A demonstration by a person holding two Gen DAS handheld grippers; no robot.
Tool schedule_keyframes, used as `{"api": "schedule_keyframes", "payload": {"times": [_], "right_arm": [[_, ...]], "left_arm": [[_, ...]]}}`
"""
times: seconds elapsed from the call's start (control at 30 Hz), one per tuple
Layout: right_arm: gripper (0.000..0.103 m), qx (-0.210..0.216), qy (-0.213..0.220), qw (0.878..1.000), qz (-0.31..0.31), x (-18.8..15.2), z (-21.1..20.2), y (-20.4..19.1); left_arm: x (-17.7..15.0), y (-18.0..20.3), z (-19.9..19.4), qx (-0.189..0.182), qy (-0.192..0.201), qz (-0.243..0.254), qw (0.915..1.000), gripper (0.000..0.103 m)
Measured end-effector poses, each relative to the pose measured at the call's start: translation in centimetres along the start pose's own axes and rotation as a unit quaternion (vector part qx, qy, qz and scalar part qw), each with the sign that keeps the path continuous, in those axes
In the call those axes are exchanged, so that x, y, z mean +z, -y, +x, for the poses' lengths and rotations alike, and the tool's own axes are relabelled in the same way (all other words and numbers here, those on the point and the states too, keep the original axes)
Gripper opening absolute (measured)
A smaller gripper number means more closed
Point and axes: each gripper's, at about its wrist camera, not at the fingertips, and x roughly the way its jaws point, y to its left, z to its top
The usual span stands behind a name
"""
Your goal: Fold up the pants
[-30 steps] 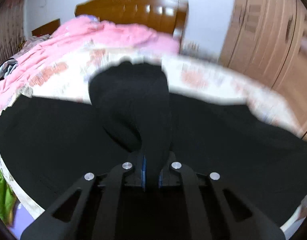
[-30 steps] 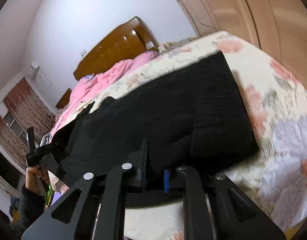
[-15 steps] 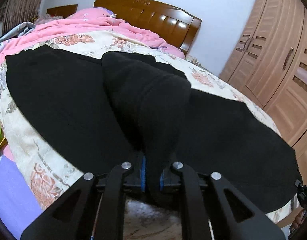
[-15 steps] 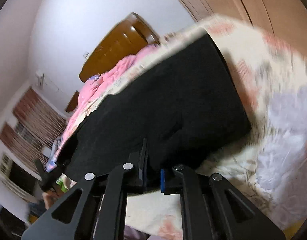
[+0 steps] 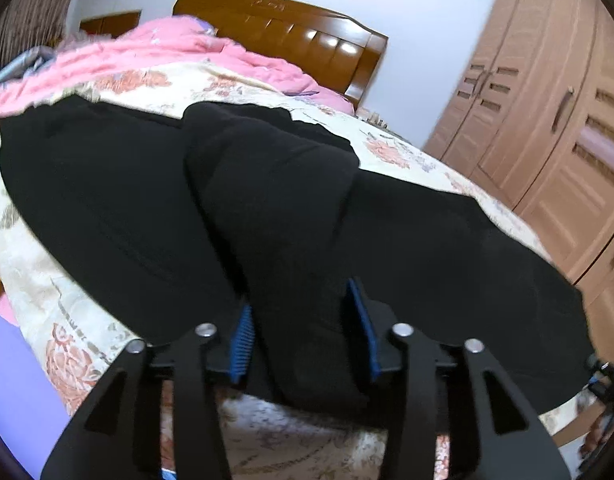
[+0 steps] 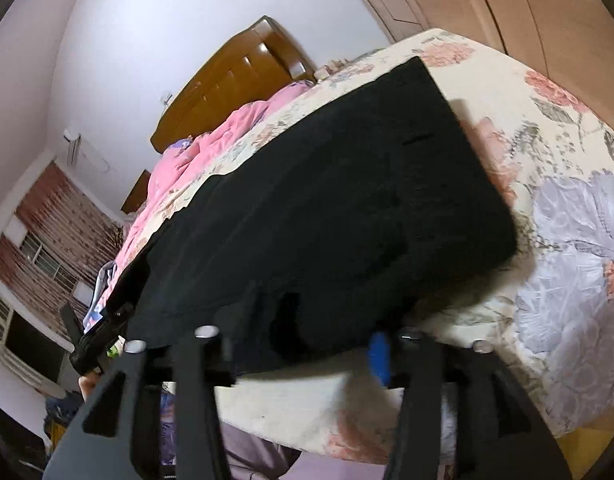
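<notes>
Now the left gripper (image 5: 303, 334) stood with its jaws spread apart, a raised fold of the black pants (image 5: 275, 208) lying loosely between the blue pads (image 5: 239, 340) without being pinched. Ahead of it the pants stretched across the floral bedspread (image 5: 59, 300). Likewise the right gripper (image 6: 303, 354) was parted wide, the pants' near edge just ahead of its fingers, unheld.

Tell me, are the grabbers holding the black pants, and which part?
Nothing is held. The left gripper and right gripper both stand open around the near edge of the black pants, which lie on the bed.
</notes>
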Motion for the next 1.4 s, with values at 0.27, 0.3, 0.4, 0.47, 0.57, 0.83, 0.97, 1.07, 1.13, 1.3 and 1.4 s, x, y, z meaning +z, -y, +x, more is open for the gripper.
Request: {"api": "schedule_keyframes", "payload": {"times": [0.27,0.3,0.4,0.47,0.57,0.83,0.97,1.07,1.13,1.3,1.4], "right_arm": [[0.024,0.012,0.048,0.997,0.062,1.4,-1.9,2.5],[0.023,0.002,0.052,0.998,0.039,1.5,-2.0,1.9],[0.019,-0.015,0.078,0.997,-0.024,2.3,-2.7,0.0],[0.017,-0.028,0.075,0.996,-0.043,2.8,-2.3,-0.6],[0.013,-0.032,0.03,0.999,0.009,1.9,-0.6,2.3],[0.036,-0.087,0.044,0.995,-0.01,2.1,-4.9,0.7],[0.047,-0.148,0.122,0.98,-0.048,2.2,-8.7,-0.3],[0.047,-0.145,0.115,0.982,-0.043,2.5,-8.8,0.1],[0.047,-0.132,0.107,0.985,-0.025,2.5,-8.5,0.8],[0.047,-0.129,0.099,0.987,-0.015,2.0,-7.6,0.6],[0.048,-0.103,0.102,0.988,-0.044,2.9,-6.8,-1.2]], "left_arm": [[-0.7,2.8,1.0,0.037,0.003,0.072,0.9967,0.077],[-0.7,2.8,1.0,0.037,0.002,0.071,0.9968,0.078],[-0.7,2.6,0.9,0.034,0.001,0.067,0.9972,0.078],[-0.7,2.5,0.8,0.031,0.001,0.064,0.9975,0.078],[-0.8,2.5,0.8,0.028,0.003,0.062,0.9977,0.078],[0.3,1.4,-3.7,0.085,0.074,0.019,0.9934,0.078],[1.6,3.8,-8.9,0.093,0.168,0.044,0.9804,0.086],[3.2,8.8,-8.6,0.011,0.142,0.105,0.9843,0.094],[3.4,13.2,-6.2,-0.055,0.094,0.153,0.9822,0.098],[4.0,21.6,2.6,-0.087,-0.001,0.245,0.9655,0.099],[5.9,24.0,8.6,-0.112,-0.083,0.219,0.9657,0.099]]}}
